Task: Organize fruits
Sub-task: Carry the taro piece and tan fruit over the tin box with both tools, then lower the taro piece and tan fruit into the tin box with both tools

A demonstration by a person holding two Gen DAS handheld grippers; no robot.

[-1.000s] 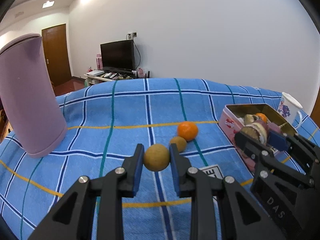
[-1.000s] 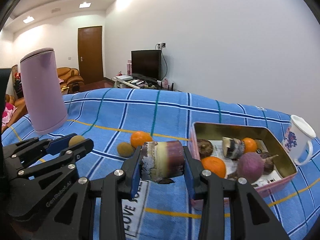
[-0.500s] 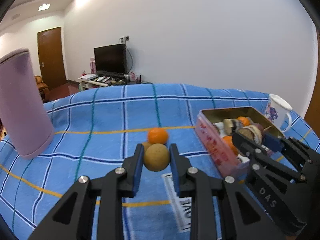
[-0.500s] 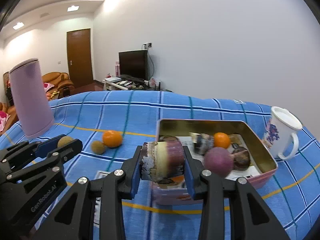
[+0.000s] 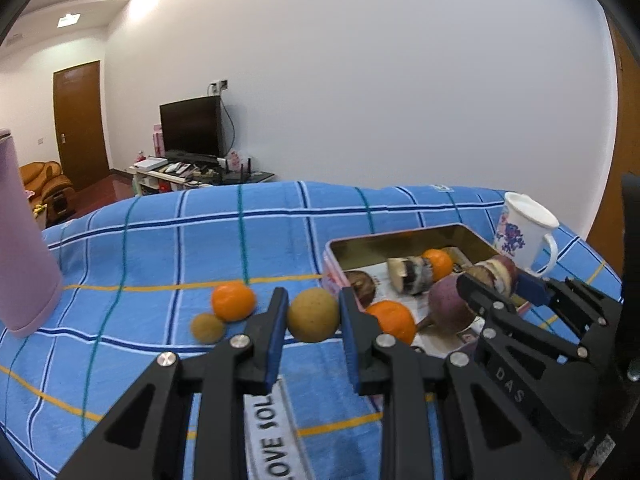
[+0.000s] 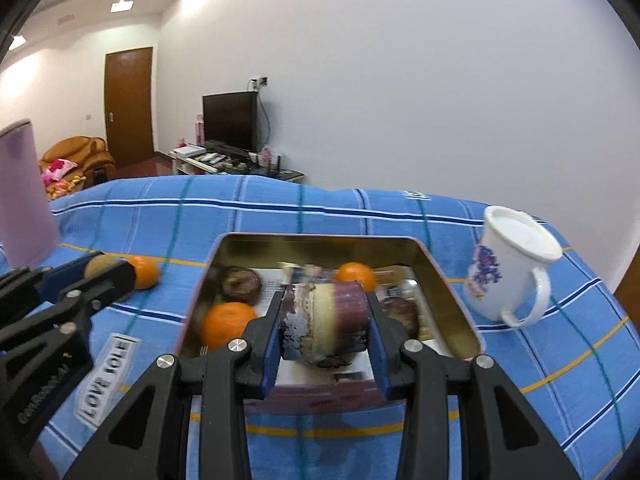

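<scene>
Right hand-held gripper [image 6: 326, 326], clamped on a purple-and-cream cut chunk [image 6: 324, 324] with its long axis crosswise between the pads, held over the near end of the open tin [image 6: 444, 280]. Tin contents: 2 oranges [image 6: 226, 326], dark round fruits. Left hand-held gripper [image 5: 313, 322], clamped on a round tan fruit [image 5: 313, 315], left of the tin.

Home living room: television [image 5: 191, 127], sofa [image 6: 78, 156], door [image 5: 82, 124].
</scene>
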